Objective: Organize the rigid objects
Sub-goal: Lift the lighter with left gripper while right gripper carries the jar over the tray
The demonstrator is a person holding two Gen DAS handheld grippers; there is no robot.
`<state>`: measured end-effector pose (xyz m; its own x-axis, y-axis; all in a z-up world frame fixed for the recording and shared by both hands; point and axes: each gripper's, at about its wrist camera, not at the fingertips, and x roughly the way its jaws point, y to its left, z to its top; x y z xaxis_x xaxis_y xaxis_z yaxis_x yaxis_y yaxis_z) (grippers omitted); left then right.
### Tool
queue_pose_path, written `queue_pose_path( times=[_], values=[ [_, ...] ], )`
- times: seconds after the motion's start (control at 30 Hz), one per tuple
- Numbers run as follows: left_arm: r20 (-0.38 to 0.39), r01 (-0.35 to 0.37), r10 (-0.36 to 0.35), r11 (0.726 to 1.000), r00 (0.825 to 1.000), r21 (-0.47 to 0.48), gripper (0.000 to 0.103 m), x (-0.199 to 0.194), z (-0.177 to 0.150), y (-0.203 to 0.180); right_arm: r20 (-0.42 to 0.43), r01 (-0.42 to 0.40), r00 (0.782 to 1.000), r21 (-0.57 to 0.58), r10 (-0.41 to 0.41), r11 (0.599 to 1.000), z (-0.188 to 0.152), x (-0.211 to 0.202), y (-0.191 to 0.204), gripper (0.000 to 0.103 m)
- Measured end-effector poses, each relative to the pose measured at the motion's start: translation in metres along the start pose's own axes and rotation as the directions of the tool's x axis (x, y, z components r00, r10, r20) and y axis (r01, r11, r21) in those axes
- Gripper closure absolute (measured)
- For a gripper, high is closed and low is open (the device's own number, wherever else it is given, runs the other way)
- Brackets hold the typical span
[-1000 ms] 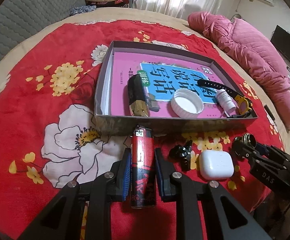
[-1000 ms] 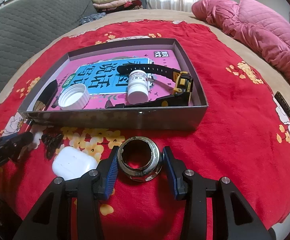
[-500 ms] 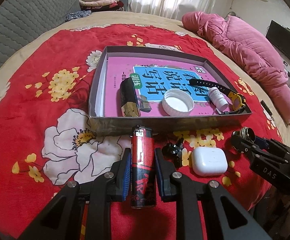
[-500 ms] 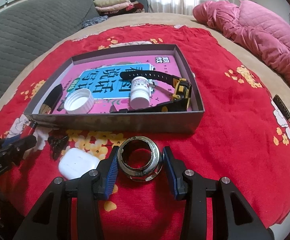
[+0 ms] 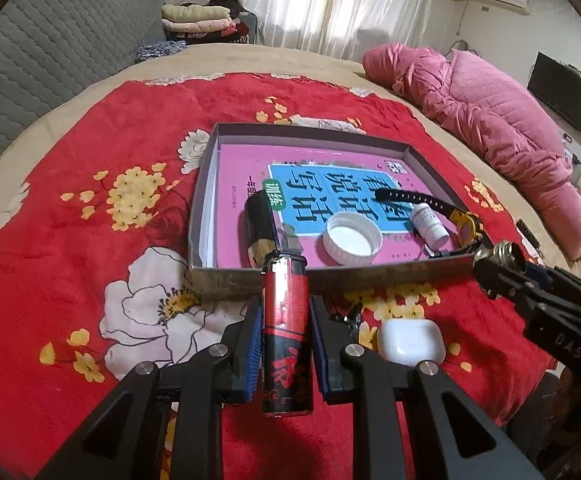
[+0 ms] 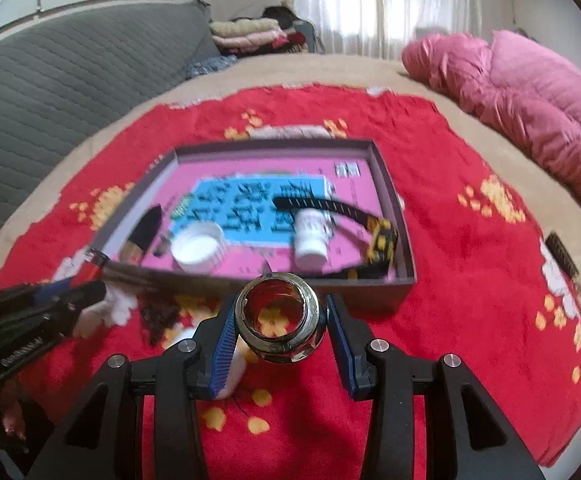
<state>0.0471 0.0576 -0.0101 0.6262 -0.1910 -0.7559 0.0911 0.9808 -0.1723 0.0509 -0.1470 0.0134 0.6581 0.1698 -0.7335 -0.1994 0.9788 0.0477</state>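
Two hand-held grippers, each holding an object, in front of an open box on a red floral blanket.

The left gripper [image 5: 284,344] clamps a red-and-black lighter [image 5: 286,332] between its blue pads, the lighter's metal head just before the near wall of the box [image 5: 370,276]. The right gripper [image 6: 280,340] clasps a metal ring [image 6: 278,316], open end facing the camera, clear of the blanket [image 5: 70,280] and near that same wall. Inside the box lie a pink book [image 5: 242,168], a black battery [image 5: 260,226], a white cap [image 5: 352,238], a small white bottle [image 5: 430,224] and a black-strapped watch [image 5: 442,208]. A white earbud case [image 5: 410,340] rests on the blanket between the grippers.
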Motion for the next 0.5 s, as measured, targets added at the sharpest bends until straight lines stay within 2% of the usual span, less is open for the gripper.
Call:
queue_pose_path(
  times=[0.5],
  values=[
    [0.047, 0.027, -0.024, 0.997, 0.999, -0.068, 0.081, 0.004, 0.019, 0.005, 0.024, -0.012, 1.0, -0.022, 0.012, 1.0, 0.012, -0.001, 0.011, 0.059]
  ],
)
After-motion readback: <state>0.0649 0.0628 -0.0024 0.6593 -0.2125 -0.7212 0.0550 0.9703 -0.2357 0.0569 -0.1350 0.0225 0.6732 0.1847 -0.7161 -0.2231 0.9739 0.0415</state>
